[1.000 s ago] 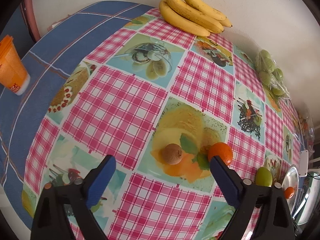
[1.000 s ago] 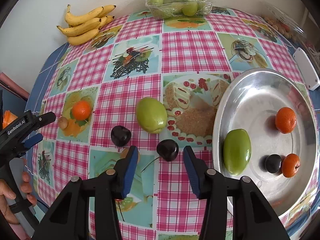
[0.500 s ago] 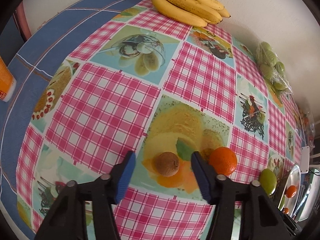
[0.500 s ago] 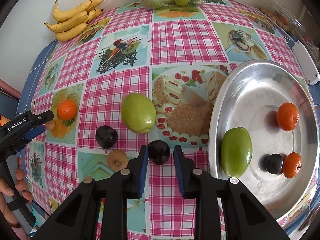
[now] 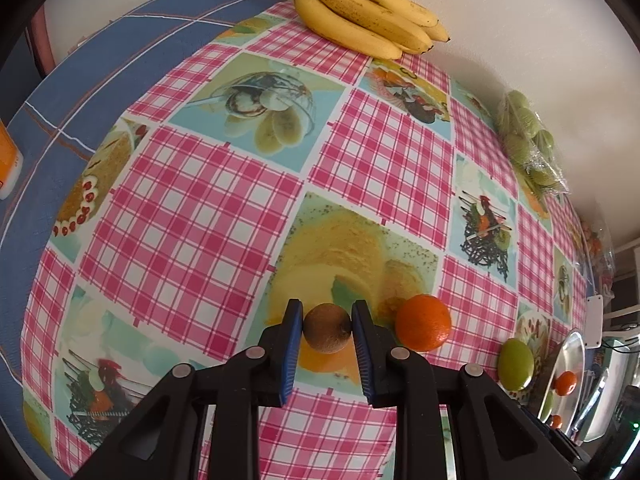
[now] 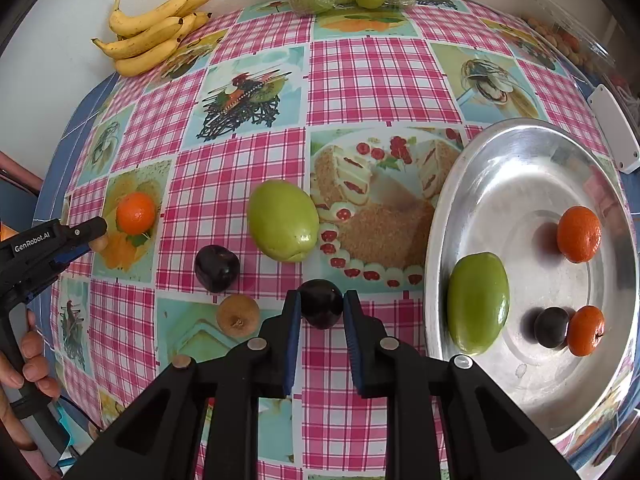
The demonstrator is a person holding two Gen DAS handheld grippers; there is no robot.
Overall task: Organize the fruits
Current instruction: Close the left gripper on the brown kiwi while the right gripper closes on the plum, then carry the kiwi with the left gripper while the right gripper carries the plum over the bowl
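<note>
My left hand-held gripper point(image 5: 327, 328) is clenched on a small brown fruit point(image 5: 327, 329) low in the frame, on the table point(image 5: 192, 216). My right hand-held gripper point(image 6: 321, 308) grips a dark plum point(image 6: 321, 307) at lower centre, left of the metal tray point(image 6: 520, 168).

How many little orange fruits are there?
3. Two small round orange fruits lie in the silver metal tray, one near its far side and one at the near side. The third sits on the checked tablecloth.

Crowded near the tray, open bench on the left

An orange point(image 5: 423, 322) sits just right of the left gripper point(image 5: 327, 330); a green fruit point(image 6: 283, 225), dark plum point(image 6: 217, 268) and tray point(image 6: 448, 208) ring the right gripper point(image 6: 320, 309).
</note>
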